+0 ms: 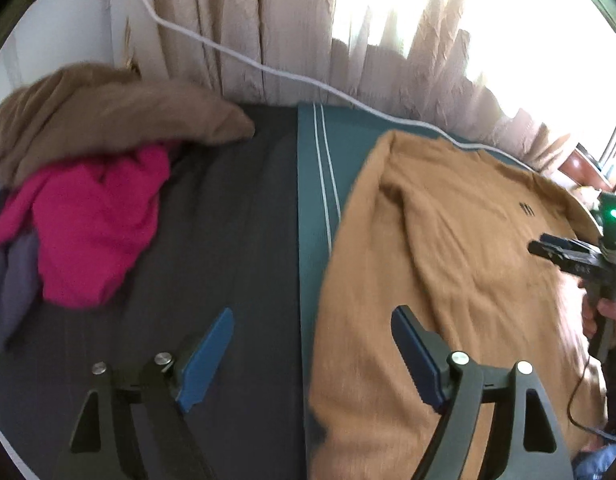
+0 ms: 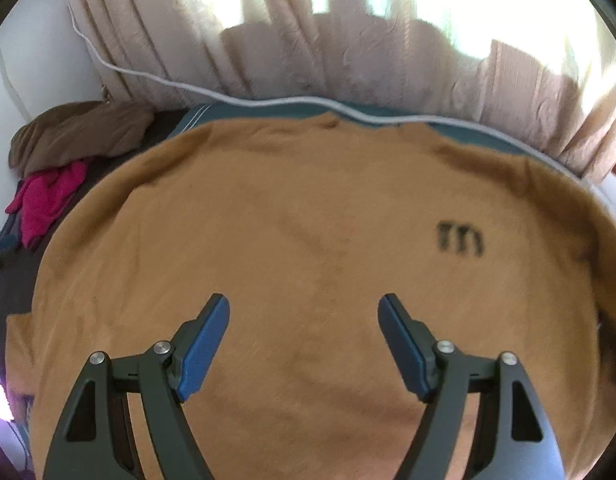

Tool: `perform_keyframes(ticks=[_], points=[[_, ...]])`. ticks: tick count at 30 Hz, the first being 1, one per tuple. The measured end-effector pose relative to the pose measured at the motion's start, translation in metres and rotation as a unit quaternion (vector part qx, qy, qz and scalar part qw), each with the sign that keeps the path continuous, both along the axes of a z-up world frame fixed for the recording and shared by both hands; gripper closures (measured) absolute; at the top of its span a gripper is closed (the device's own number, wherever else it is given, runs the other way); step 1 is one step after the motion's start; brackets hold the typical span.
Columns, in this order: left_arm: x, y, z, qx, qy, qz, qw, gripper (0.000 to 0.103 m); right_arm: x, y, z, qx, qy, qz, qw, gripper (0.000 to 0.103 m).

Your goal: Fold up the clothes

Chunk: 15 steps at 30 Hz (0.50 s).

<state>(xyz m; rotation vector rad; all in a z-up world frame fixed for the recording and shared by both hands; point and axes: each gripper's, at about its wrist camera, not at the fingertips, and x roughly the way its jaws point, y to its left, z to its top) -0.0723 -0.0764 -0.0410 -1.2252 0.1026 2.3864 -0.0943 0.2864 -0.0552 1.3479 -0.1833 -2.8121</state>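
Note:
A tan shirt (image 1: 460, 264) with a small black logo lies spread flat on a teal mat (image 1: 312, 216). It fills the right wrist view (image 2: 299, 248). My left gripper (image 1: 312, 320) is open and empty, hovering over the shirt's left edge and the mat. My right gripper (image 2: 303, 312) is open and empty above the middle of the shirt. The right gripper also shows in the left wrist view (image 1: 548, 250) over the shirt's right side, held by a hand.
A pile of clothes lies at far left: a brown garment (image 1: 103, 116), a pink one (image 1: 95, 224) and a grey-purple one (image 1: 11, 280). Beige curtains (image 1: 243, 24) hang behind. A white cord (image 1: 267, 68) runs along the far edge.

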Motion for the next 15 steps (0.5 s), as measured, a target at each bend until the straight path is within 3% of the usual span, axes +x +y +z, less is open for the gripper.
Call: perform_keyframes(ticks=[15], points=[[0.069,-0.008,-0.033,0.053,-0.038,-0.067,0.9956,0.02,0.023,-0.017,-0.02,-0.006,0.002,-0.033,0.999,0.024]])
